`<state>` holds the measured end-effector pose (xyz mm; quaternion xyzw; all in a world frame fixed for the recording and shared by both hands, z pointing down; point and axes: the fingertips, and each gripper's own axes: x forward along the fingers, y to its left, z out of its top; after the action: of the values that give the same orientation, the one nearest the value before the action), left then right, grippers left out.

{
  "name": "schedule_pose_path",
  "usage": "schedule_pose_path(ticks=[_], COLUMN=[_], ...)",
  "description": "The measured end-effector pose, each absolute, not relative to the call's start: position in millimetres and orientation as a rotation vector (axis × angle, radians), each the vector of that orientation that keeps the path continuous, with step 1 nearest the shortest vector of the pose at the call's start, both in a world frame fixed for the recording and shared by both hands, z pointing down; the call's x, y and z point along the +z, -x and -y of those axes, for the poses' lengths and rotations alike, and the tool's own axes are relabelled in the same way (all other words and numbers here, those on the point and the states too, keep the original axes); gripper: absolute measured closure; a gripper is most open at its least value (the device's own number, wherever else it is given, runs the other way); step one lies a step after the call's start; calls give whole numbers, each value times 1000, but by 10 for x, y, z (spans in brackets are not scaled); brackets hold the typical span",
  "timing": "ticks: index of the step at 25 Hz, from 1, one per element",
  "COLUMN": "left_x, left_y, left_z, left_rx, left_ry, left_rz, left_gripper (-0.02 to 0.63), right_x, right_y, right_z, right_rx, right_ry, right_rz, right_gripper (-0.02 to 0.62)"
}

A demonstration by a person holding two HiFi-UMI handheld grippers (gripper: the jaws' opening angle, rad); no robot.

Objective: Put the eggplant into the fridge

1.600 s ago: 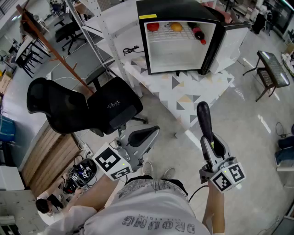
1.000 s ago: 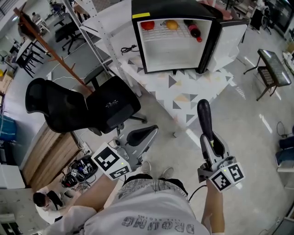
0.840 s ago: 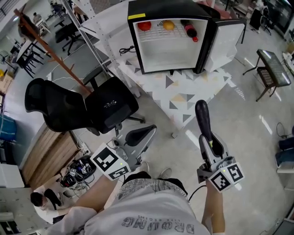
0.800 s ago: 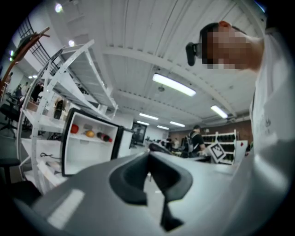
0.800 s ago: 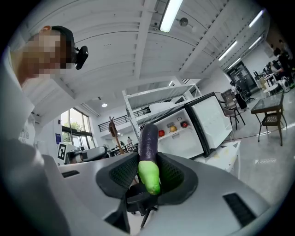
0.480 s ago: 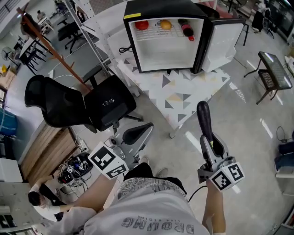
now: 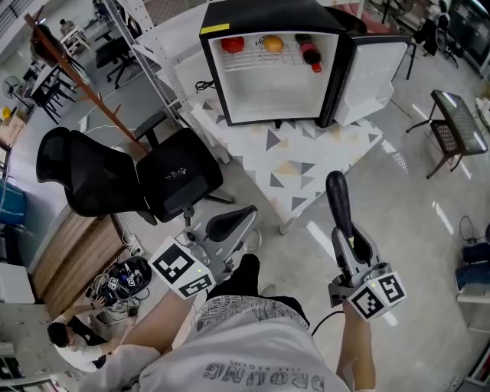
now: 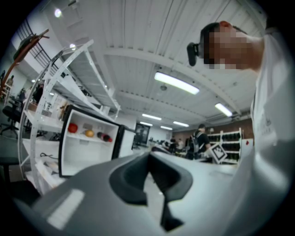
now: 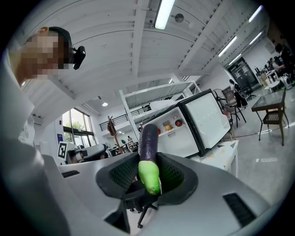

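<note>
The black mini fridge stands open on a low patterned table, its door swung out to the right. A tomato, an orange and a bottle lie on its top shelf; the lower space is bare. My right gripper is shut on the green stem end of the dark purple eggplant, which sticks out toward the fridge. In the right gripper view the eggplant sits between the pads, with the fridge behind it. My left gripper is shut and holds nothing; its view shows the fridge ahead on the left.
A black office chair stands left of the table, close to my left gripper. White shelving rises beside the fridge. A small dark side table is at the right. Cables and gear lie on the floor at lower left.
The fridge and table have slid left and closer in the head view as the person steps forward. Both grippers keep their hold and pose, eggplant still gripped.
</note>
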<state>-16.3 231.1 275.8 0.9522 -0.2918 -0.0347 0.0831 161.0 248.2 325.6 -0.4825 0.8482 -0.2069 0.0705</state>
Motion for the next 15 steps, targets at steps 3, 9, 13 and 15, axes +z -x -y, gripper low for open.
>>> schedule_pose_path(ticks=[3, 9, 13, 15], left_x=[2793, 2876, 2935, 2974], left_y=[125, 123, 172, 202], left_z=[-2143, -1754, -1458, -1301], left_rx=[-109, -101, -94, -88], left_ry=[-2840, -2829, -2814, -2804], left_rz=[862, 854, 848, 845], left_gripper=[600, 600, 600, 600], right_x=[3297, 3403, 3438, 3457], right_y=[-1662, -1674, -1632, -1597], right_z=[-2328, -1961, -1656, -1505], right_rx=[-621, -650, -662, -671], right_ry=[1476, 1498, 1506, 1510], right_rz=[-2552, -2553, -2551, -2549], right_gripper=[469, 469, 469, 469])
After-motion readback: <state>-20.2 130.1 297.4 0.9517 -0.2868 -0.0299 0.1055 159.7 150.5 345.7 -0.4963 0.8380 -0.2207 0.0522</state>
